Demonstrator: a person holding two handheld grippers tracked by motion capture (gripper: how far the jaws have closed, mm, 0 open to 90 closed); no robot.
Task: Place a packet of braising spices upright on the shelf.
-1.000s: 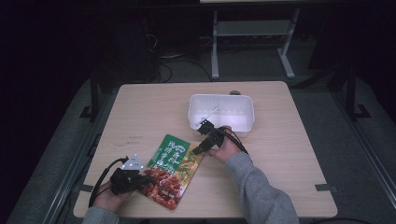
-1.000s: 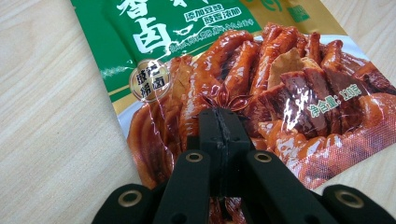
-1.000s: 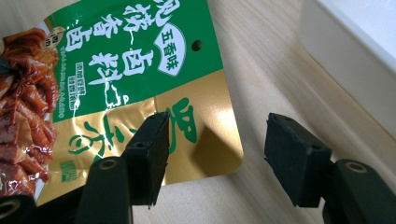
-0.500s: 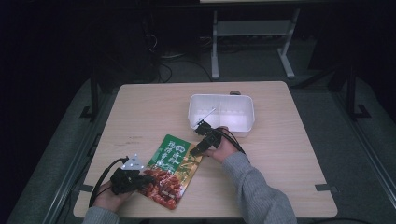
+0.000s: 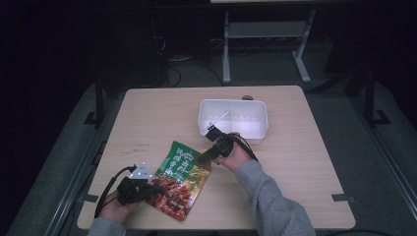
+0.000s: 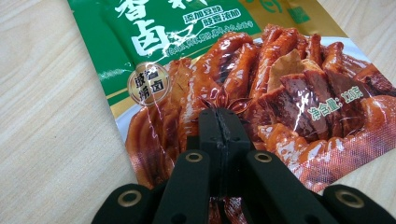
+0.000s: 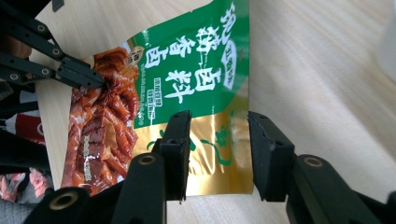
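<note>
Meanwhile left hand-held gripper (image 6: 219, 122) clamps the pouch (image 6: 243, 79); right hand-held gripper (image 7: 218, 140), closing, straddles its edge.

The high view was dim, its surroundings sunk in near-black while only the table (image 5: 305, 147) caught soft light from above. Both gripper views were far brighter, with white glare streaking the glossy pouch (image 6: 224, 56) and the near black jaws slightly soft in focus.

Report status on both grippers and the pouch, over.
Left gripper shut on green foil food pouch. Right gripper open, closing astride pouch's gold edge. White plastic tray nearby, clear of the work.
</note>
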